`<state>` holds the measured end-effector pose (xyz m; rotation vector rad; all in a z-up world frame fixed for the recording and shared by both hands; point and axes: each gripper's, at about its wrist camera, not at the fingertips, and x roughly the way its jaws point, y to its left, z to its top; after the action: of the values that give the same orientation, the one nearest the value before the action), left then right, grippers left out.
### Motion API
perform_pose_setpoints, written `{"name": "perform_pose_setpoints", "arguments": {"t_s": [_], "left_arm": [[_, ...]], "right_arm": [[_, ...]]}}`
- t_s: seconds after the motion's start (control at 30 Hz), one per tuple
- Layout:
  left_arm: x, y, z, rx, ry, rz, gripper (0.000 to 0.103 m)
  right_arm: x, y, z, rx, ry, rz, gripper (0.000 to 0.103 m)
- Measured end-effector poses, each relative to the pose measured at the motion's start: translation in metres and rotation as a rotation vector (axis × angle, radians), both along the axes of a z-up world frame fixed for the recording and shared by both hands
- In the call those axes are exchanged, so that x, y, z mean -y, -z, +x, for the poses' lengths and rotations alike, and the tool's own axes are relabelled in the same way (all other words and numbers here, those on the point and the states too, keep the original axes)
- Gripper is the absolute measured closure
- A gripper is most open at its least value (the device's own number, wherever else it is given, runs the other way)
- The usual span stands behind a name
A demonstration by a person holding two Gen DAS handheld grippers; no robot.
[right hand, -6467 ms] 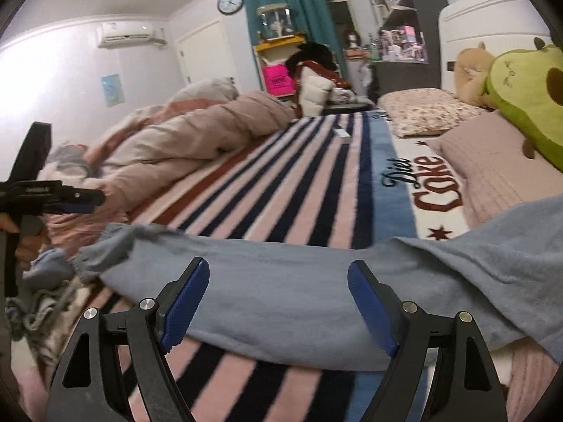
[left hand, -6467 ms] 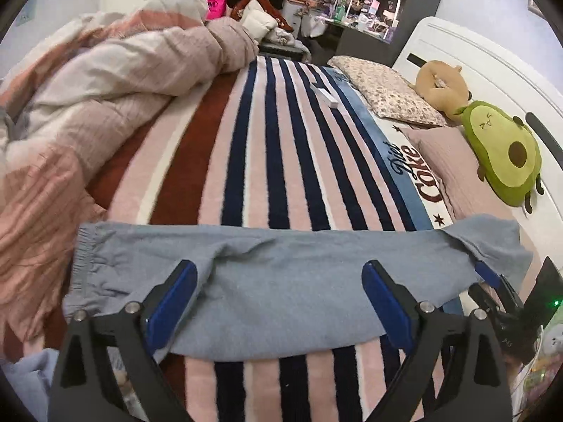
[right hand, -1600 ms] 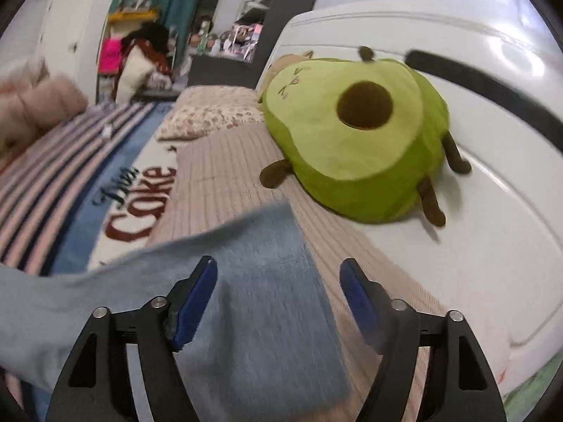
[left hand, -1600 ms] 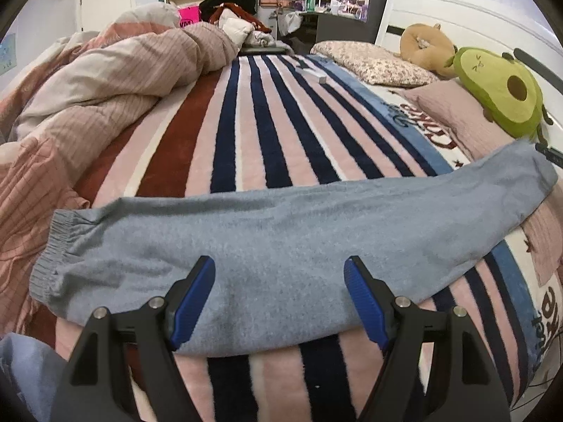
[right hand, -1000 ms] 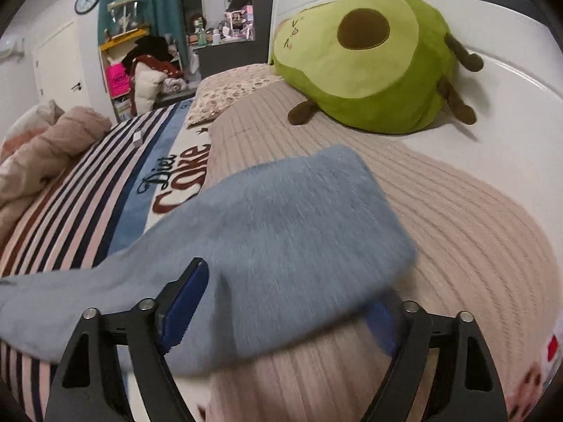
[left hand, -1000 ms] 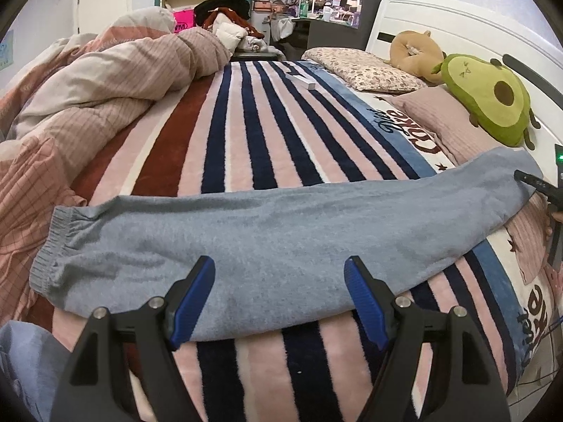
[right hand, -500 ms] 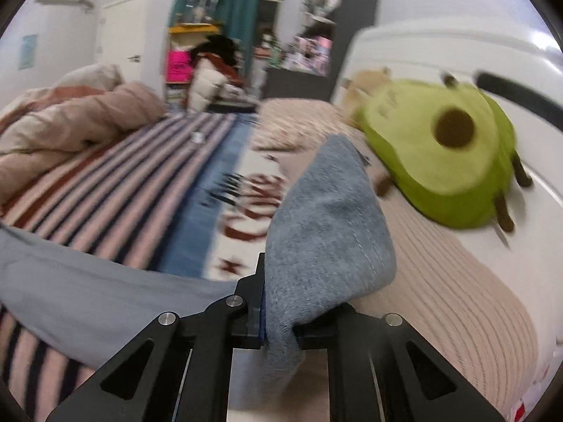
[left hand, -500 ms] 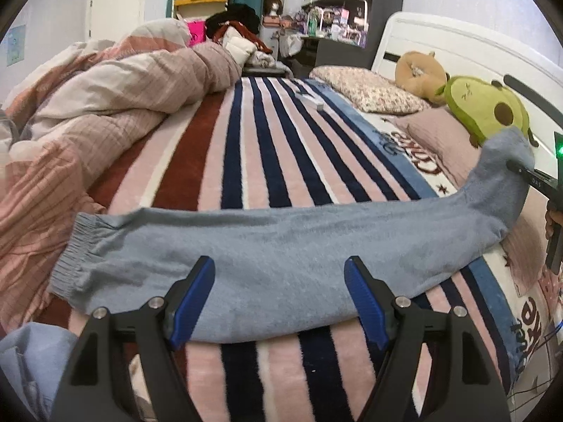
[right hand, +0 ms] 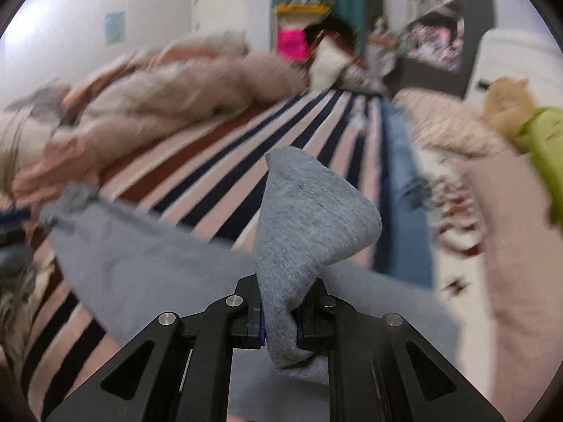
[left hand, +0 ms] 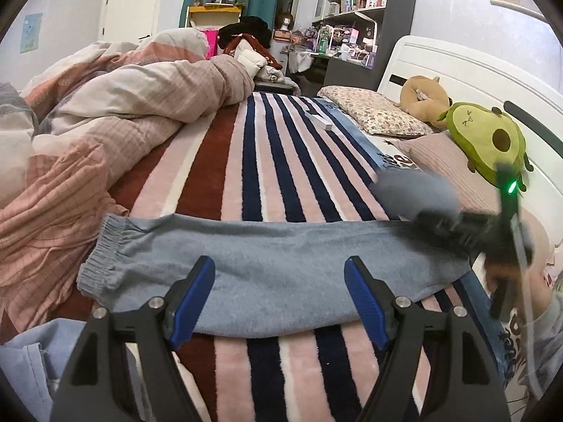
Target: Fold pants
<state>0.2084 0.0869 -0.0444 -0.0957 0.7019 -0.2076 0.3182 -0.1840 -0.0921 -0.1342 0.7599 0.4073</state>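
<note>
Grey-blue pants [left hand: 267, 263] lie folded lengthwise across the striped blanket, elastic cuffs at the left [left hand: 102, 253]. My left gripper [left hand: 279, 299] is open and empty, its blue pads just over the near edge of the pants. My right gripper [right hand: 279, 316] is shut on the waist end of the pants [right hand: 306, 218], which stands up in a bunched fold above the jaws. In the left wrist view the right gripper [left hand: 457, 225] is blurred, carrying that end [left hand: 411, 190] above the laid-out part.
A striped blanket [left hand: 267, 161] covers the bed. A crumpled pink duvet [left hand: 105, 105] lies along the left. Pillows [left hand: 373, 116], an avocado plush [left hand: 489, 144] and a white headboard [left hand: 457, 70] are at the right. A small white box [left hand: 318, 121] lies further back.
My right gripper closed on the waist end of the pants, lifted it and is swinging it left over the rest. The left gripper has stayed open over the near edge.
</note>
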Motion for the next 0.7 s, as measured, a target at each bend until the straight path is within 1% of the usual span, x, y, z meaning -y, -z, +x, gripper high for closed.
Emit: {"name": "perform_pose_setpoints", "arguments": {"t_s": [0.03, 0.07, 0.13, 0.17, 0.2, 0.23, 0.3, 0.33, 0.37, 0.4, 0.43, 0.5, 0.57, 0.6, 0.63, 0.67, 0.7], "left_arm": [[0.001, 0.001, 0.001, -0.002, 0.002, 0.000, 0.031], [0.002, 0.002, 0.001, -0.006, 0.006, 0.002, 0.031], [0.006, 0.004, 0.002, -0.009, 0.013, 0.008, 0.031], [0.007, 0.005, 0.002, -0.011, 0.015, 0.010, 0.031], [0.009, 0.006, 0.004, -0.017, 0.018, 0.013, 0.031], [0.010, 0.007, 0.004, -0.021, 0.020, 0.015, 0.031], [0.014, 0.009, 0.006, -0.031, 0.023, 0.018, 0.031], [0.016, 0.009, 0.007, -0.035, 0.027, 0.017, 0.031], [0.020, 0.009, 0.008, -0.039, 0.032, 0.012, 0.031], [0.024, 0.009, 0.010, -0.043, 0.038, 0.008, 0.030], [0.028, 0.010, 0.011, -0.049, 0.047, 0.007, 0.030], [0.041, 0.011, 0.014, -0.056, 0.073, -0.001, 0.030], [0.051, 0.013, 0.017, -0.059, 0.090, -0.016, 0.028], [0.059, 0.016, 0.021, -0.063, 0.103, -0.029, 0.026], [0.065, 0.018, 0.023, -0.070, 0.111, -0.034, 0.026], [0.071, 0.021, 0.026, -0.081, 0.122, -0.036, 0.026], [0.078, 0.024, 0.030, -0.087, 0.130, -0.036, 0.026]], "right_arm": [[0.000, 0.000, 0.000, 0.000, 0.000, 0.000, 0.097], [-0.006, 0.012, -0.003, -0.023, -0.018, -0.006, 0.097], [-0.011, 0.030, -0.010, -0.058, -0.055, -0.020, 0.090], [-0.010, 0.039, -0.021, -0.066, -0.093, 0.006, 0.087], [-0.010, 0.039, -0.021, -0.066, -0.093, 0.006, 0.077], [-0.008, 0.039, -0.026, -0.073, -0.125, 0.043, 0.067], [-0.005, 0.034, -0.036, -0.073, -0.170, 0.094, 0.061], [0.004, 0.022, -0.047, -0.051, -0.202, 0.152, 0.061], [0.009, 0.016, -0.050, -0.033, -0.199, 0.176, 0.061], [0.016, 0.009, -0.051, -0.011, -0.185, 0.199, 0.059], [0.016, 0.009, -0.051, -0.011, -0.185, 0.199, 0.056], [0.031, 0.001, -0.051, 0.033, -0.138, 0.236, 0.054], [0.046, 0.000, -0.045, 0.056, -0.064, 0.226, 0.054], [0.051, 0.009, -0.040, 0.067, -0.017, 0.178, 0.053], [0.051, 0.009, -0.040, 0.067, -0.017, 0.178, 0.052], [0.051, 0.016, -0.038, 0.062, -0.006, 0.149, 0.052], [0.042, 0.030, -0.037, 0.036, -0.025, 0.090, 0.052]]}}
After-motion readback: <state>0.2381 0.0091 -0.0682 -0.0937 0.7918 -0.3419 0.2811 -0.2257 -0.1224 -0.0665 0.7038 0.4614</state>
